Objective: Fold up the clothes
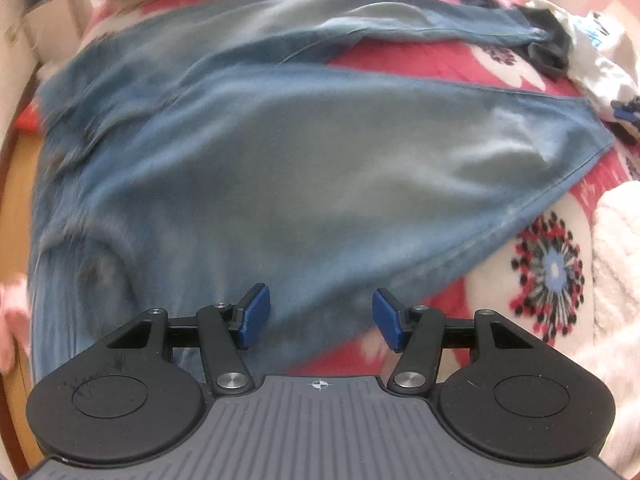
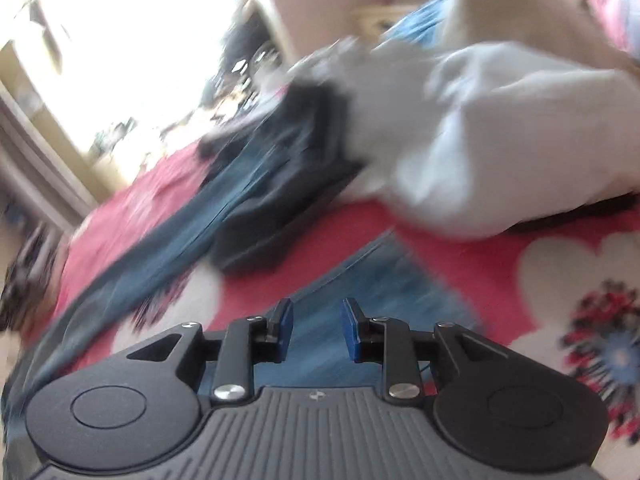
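Denim garment: a blue denim shirt [image 1: 280, 152] lay spread over the red floral blanket [image 1: 548, 268], one long sleeve [image 1: 420, 24] stretched toward the blanket's far right corner, its cuff touching a dark folded garment [image 1: 548, 52].
Hem corner: the shirt's pointed lower corner [image 1: 592, 140] lay flat near the blanket's right edge, just beside a heap of white clothes [image 1: 604, 64].
Left gripper: your left gripper [image 1: 320, 318] hovered over the shirt's near edge with its jaws spread and nothing between the blue pads.
Right gripper: your right gripper [image 2: 316, 330] hung above a blue denim patch [image 2: 384, 280] with its jaws partly apart and empty; that view was badly blurred.
Step, as I judged it: you were between grips, lining up for a fold; no tidy fold showed yet.
Risk, sleeve: if you folded the body first, the long sleeve could drag the dark folded garment [image 2: 280, 184] along, since the two lay against each other.
Risk, pinch: closing on the near edge could catch the blanket under the denim and lift both.
Risk, right side: the white clothes [image 2: 500, 140] lay close, so a hurried grab there could take the wrong cloth.
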The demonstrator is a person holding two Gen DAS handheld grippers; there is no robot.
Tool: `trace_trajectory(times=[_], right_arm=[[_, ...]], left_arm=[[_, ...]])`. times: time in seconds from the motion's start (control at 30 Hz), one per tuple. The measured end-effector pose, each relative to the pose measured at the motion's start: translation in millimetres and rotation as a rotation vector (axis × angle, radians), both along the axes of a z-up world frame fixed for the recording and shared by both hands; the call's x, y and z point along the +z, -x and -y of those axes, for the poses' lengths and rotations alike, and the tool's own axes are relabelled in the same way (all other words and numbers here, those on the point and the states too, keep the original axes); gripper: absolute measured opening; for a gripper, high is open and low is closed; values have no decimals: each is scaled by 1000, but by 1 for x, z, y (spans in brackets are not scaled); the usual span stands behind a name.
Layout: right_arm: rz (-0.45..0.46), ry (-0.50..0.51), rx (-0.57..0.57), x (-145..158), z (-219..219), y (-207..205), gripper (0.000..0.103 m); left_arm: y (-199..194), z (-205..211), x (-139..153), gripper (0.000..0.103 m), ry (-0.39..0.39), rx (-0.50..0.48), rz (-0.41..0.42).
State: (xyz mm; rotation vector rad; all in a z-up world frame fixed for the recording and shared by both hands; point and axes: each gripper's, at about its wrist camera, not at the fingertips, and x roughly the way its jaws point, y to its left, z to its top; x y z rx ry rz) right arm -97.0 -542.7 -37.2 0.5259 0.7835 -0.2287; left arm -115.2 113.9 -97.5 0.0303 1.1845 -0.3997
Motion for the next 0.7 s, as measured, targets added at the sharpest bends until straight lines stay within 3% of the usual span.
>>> trace_trajectory(times=[0.17, 0.3, 0.37, 0.5, 0.7], right_arm=[[-42, -206, -53, -17, -8, 12, 30], [-45, -451, -133, -36, 3, 34, 37], [-56, -551, -178, -46, 5, 50, 38], [-83, -694, -251, -64, 6, 73, 39], [-103, -826, -322, -97, 2, 83, 39]], left_arm=[[36, -43, -3, 57, 63, 204, -41], [48, -77, -9, 57, 229, 430, -37], [50, -85, -15, 57, 293, 498, -29], [44, -99, -25, 57, 389, 595, -10], [35, -104, -29, 57, 428, 646, 46]])
